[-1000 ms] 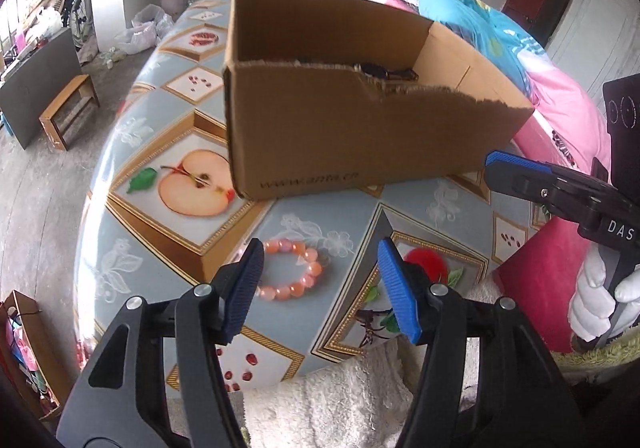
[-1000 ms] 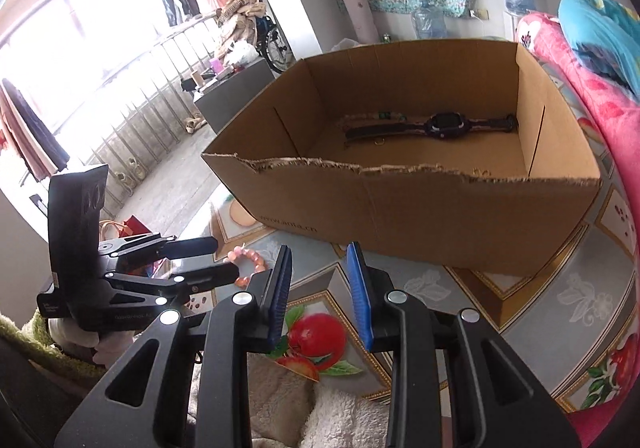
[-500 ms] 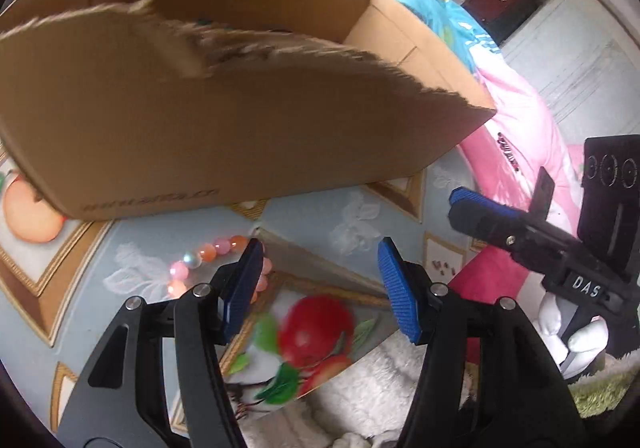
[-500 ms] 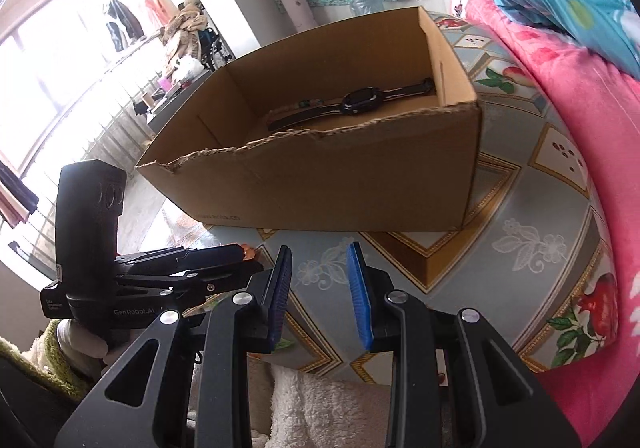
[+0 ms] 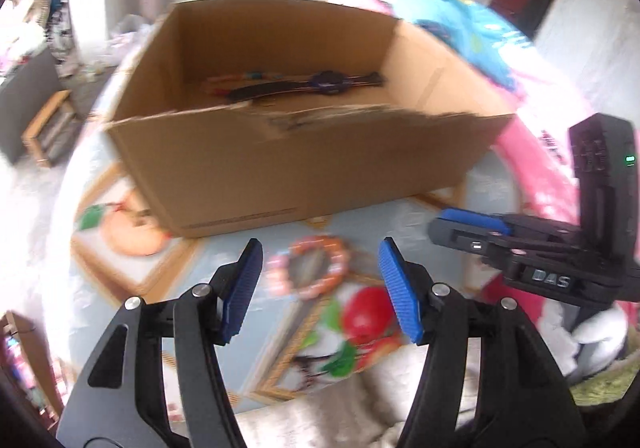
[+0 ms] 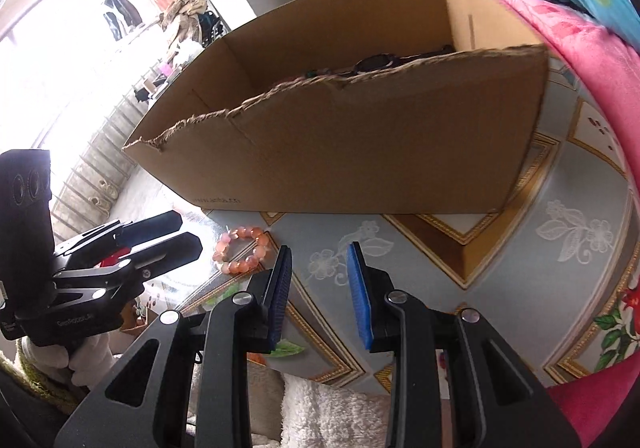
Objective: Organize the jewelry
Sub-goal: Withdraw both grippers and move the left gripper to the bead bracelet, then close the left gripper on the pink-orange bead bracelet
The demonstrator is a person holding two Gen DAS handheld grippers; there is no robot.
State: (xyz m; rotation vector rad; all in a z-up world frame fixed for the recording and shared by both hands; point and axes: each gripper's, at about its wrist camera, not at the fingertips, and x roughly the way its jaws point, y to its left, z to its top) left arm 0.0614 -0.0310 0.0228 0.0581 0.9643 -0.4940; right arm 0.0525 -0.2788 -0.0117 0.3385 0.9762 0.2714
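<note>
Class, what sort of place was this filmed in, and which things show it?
Probably a lived-in home, perhaps a bedroom: pink bedding beside the fruit-print tablecloth, clothes hanging by the window, a wooden stool on the floor.

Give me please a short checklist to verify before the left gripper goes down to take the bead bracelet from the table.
1. Left gripper open: ok, its blue pads stand wide apart with nothing between them.
2. Orange and pink bead bracelet lined up ahead of it: ok, it lies between the pads in the left wrist view.
3. Bracelet free on the patterned tablecloth: ok, apart from the brown cardboard box.
4. Right gripper out of the way: ok, open, empty, beside the bracelet.
5. Room in the box: ok, only a black wristwatch and a blurred strap lie inside.
6. Height above the bracelet: cannot tell.
</note>
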